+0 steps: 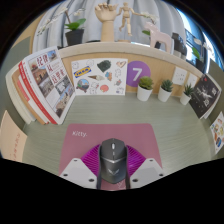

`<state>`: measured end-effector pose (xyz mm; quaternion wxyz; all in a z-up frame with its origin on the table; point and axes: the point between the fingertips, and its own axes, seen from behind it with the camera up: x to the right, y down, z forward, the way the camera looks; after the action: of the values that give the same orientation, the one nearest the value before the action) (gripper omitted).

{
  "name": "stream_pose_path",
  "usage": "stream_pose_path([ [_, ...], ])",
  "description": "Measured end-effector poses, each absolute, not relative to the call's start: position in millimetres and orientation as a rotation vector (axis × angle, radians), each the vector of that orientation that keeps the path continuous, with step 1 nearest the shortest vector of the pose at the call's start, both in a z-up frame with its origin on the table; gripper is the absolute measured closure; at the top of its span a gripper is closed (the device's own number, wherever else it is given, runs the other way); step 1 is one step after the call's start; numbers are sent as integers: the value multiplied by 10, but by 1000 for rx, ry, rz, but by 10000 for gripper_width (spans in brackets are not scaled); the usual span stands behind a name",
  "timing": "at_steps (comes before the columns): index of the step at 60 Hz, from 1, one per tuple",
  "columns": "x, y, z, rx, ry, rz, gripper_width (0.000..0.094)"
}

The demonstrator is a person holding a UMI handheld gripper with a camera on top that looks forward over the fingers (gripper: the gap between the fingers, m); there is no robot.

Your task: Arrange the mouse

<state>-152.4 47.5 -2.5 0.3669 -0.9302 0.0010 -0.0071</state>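
Observation:
A dark grey computer mouse (pixel 112 157) sits between my two fingers, its nose pointing back toward me. My gripper (pixel 112 168) is shut on it: both magenta pads lie against the mouse's sides with no gap showing. The mouse is over a pink mouse mat (pixel 85 138) printed with the word "Kitty", which lies on the green desk (pixel 170 135). I cannot tell whether the mouse rests on the mat or is lifted just off it.
Three small white plant pots (pixel 146 89) stand at the back right of the desk. A purple card with a 7 (pixel 137 72) and picture sheets (pixel 98 75) lean on the back wall. Magazines (pixel 45 85) stand at the left. A wooden figure (pixel 108 15) stands on the shelf above.

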Motion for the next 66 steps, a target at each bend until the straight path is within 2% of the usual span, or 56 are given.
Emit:
stream_pose_path([
  [6, -1523, 482, -107, -2386, 0, -13, 568],
  [15, -1500, 524, -122, -2401, 26, -16, 424],
  [18, -1457, 509, -112, -2414, 46, -24, 322],
  [22, -1439, 436, -64, -2447, 13, -29, 108],
  [24, -1445, 410, 6, -2450, -12, -24, 79],
  [30, -1385, 313, 366, -2438, -50, -35, 79],
  [43, -1169, 114, 1560, -2325, -65, -35, 79],
  [51, -1006, 20, 2139, -2248, -35, -26, 82],
  [59, -926, -86, 2449, -2201, -1, 16, 80],
  [66, -831, -197, 2517, -2203, 1, 16, 89],
])
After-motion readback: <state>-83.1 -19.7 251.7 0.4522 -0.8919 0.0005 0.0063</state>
